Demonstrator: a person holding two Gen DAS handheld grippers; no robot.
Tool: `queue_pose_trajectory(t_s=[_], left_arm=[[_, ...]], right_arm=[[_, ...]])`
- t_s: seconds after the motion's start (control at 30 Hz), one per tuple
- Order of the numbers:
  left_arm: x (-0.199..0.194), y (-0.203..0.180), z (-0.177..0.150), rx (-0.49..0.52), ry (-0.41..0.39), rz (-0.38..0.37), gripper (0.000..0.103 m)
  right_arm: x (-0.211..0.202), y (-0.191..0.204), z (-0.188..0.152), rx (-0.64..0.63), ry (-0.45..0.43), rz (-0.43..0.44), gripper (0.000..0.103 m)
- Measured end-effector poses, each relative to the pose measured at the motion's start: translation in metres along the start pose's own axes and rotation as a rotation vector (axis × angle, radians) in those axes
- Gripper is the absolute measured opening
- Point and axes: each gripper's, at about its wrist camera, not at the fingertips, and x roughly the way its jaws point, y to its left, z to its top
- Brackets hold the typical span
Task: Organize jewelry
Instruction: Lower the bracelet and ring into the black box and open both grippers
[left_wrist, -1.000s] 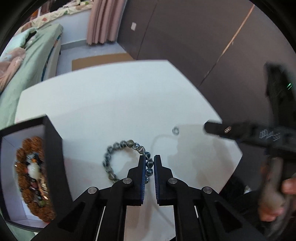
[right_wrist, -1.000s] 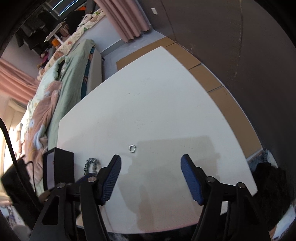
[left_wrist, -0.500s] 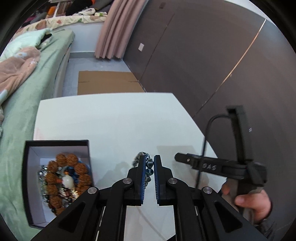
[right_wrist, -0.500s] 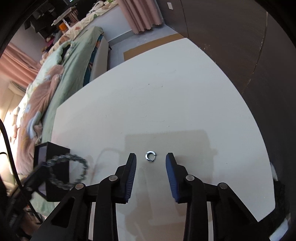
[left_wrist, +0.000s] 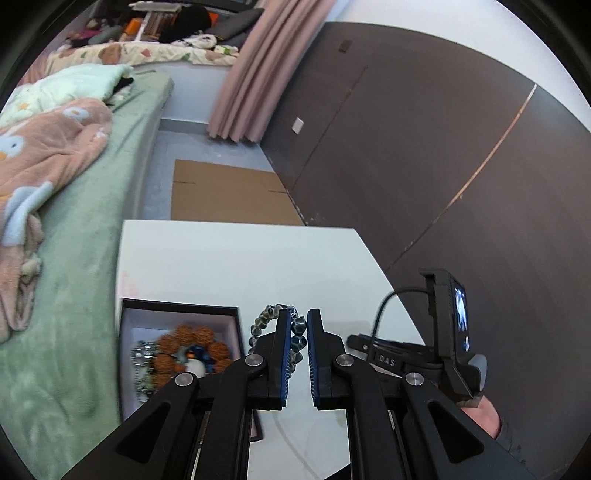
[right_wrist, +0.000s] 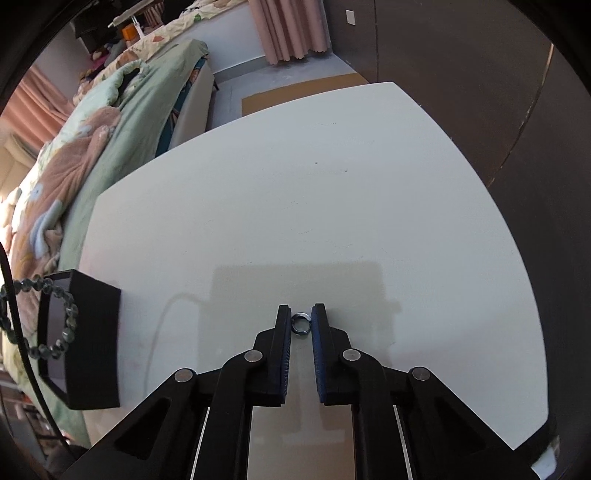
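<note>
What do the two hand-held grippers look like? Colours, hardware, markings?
Left hand-held gripper and right hand-held gripper match: matte black linkage arms with silver pivot screws and slim fingers faced with ribbed blue pads. Seen from the left wrist, the right unit carries white lettering, a small lit screen and a black cable.

The left gripper (left_wrist: 298, 325) is matte black plastic, with angular linkage arms pinned by round silver screws and blue ribbed pads (left_wrist: 284, 354) lining its fingers. The right gripper (right_wrist: 301, 322) is built alike; its body carries white lettering, a small screen and a black cable.
</note>
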Motion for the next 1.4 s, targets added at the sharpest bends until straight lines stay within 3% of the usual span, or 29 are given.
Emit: queue_pose_trajectory(t_s=[0.47,0.53,0.6,0.67,1.03,1.2,1.23,1.3,1.33,1.37,1.4], left_arm=[[-0.030,0.047,0.005,-0.119,-0.052,0.118,0.009],[-0.029,0.054,0.006,-0.141,-0.038,0.137,0.019],[-0.030,0.060,0.006,-0.169,-0.041,0.131,0.060],[-0.035,0.066,0.005,-0.192,-0.069,0.132,0.068],[-0.040,0.083,0.012,-0.232,-0.074,0.164,0.068],[-0.042,0.091,0.014,-0.244,-0.075,0.239,0.068],[-0.041,0.094,0.013,-0.254,-0.069,0.244,0.068],[-0.042,0.098,0.012,-0.273,-0.066,0.240,0.068],[-0.043,0.099,0.012,-0.275,-0.067,0.245,0.068],[-0.044,0.097,0.012,-0.270,-0.069,0.252,0.068],[-0.045,0.095,0.012,-0.263,-0.071,0.257,0.068]], right_arm=[[-0.049,0.031,-0.009,-0.022,-0.147,0.165,0.013],[-0.051,0.041,-0.009,-0.030,-0.157,0.199,0.013],[-0.054,0.048,-0.008,-0.040,-0.167,0.233,0.013],[-0.060,0.056,-0.008,-0.051,-0.180,0.278,0.013],[-0.075,0.103,-0.013,-0.123,-0.204,0.471,0.013],[-0.063,0.131,-0.013,-0.154,-0.162,0.514,0.013],[-0.060,0.133,-0.014,-0.155,-0.154,0.515,0.014],[-0.053,0.137,-0.014,-0.152,-0.117,0.531,0.040],[-0.052,0.135,-0.014,-0.149,-0.115,0.532,0.062],[-0.054,0.132,-0.014,-0.143,-0.132,0.522,0.068],[-0.058,0.128,-0.015,-0.140,-0.155,0.505,0.068]])
